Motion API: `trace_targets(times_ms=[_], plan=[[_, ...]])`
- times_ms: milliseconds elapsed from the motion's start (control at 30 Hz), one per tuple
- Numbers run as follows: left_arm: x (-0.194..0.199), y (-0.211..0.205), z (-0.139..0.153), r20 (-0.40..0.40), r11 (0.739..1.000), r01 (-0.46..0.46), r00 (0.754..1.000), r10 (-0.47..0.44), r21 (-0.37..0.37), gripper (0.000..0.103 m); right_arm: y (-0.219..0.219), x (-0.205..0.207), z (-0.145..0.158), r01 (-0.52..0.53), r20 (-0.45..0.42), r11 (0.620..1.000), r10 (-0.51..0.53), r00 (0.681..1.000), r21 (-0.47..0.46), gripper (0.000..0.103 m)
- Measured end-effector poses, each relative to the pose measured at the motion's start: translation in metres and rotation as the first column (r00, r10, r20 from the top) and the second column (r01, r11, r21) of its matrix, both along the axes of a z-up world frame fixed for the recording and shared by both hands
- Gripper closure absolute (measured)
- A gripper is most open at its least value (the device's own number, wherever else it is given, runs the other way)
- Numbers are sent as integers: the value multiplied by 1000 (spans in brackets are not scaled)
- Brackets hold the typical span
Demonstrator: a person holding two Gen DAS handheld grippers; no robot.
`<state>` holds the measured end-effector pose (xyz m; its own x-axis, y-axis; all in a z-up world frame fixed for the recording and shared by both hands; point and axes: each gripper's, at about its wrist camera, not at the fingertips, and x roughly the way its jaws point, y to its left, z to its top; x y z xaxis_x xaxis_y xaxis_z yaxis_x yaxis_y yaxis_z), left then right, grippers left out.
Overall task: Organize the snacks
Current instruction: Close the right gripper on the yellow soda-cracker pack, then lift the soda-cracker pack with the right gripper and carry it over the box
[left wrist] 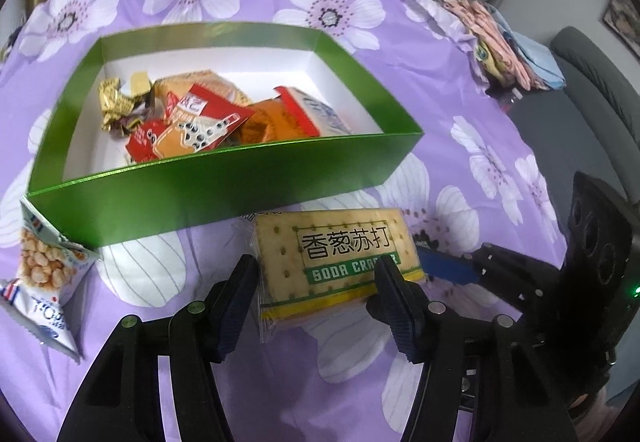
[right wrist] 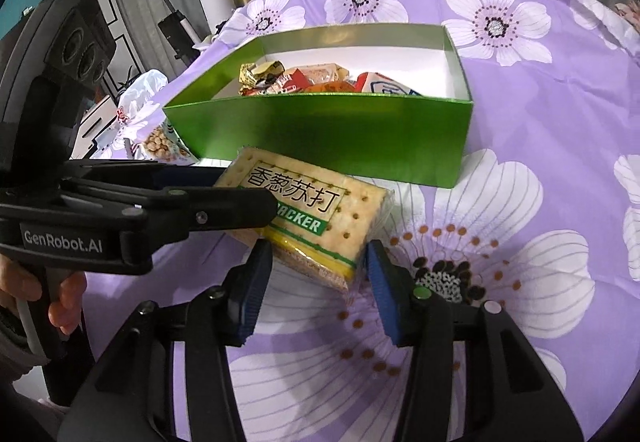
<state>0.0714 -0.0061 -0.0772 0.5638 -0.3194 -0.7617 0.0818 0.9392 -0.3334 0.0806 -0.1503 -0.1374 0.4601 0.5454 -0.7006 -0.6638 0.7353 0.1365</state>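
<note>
Together, both tongs, left (left wrist: pixel 316 282) and right (right wrist: pixel 316 274), clamp the soda cracker pack (left wrist: pixel 340 266); lift level over the green box (left wrist: pixel 224 194) wall.

One green box (left wrist: pixel 224 186) sits on one purple flowered cloth (left wrist: pixel 460 170). One soda cracker pack (left wrist: pixel 340 262) lies outside it, and one bag of puffed balls (left wrist: pixel 44 274) too. Inside are several wrapped snacks (left wrist: pixel 200 118), too jumbled to count. Two grippers are in view.

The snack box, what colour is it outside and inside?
Snack box: shiny green outside, white inside; clearest in the left wrist view.
</note>
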Motion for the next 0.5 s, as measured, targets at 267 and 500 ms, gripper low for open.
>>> trace_targets(times_ms=[267, 500], plan=[[-15, -6, 25, 65, 1000, 5, 998, -6, 17, 42, -6, -18, 27, 5, 68, 1000, -6, 998, 15, 54], [-30, -3, 50, 132, 999, -7, 991, 2, 33, 42, -5, -33, 53, -5, 132, 1000, 2, 991, 21, 54]])
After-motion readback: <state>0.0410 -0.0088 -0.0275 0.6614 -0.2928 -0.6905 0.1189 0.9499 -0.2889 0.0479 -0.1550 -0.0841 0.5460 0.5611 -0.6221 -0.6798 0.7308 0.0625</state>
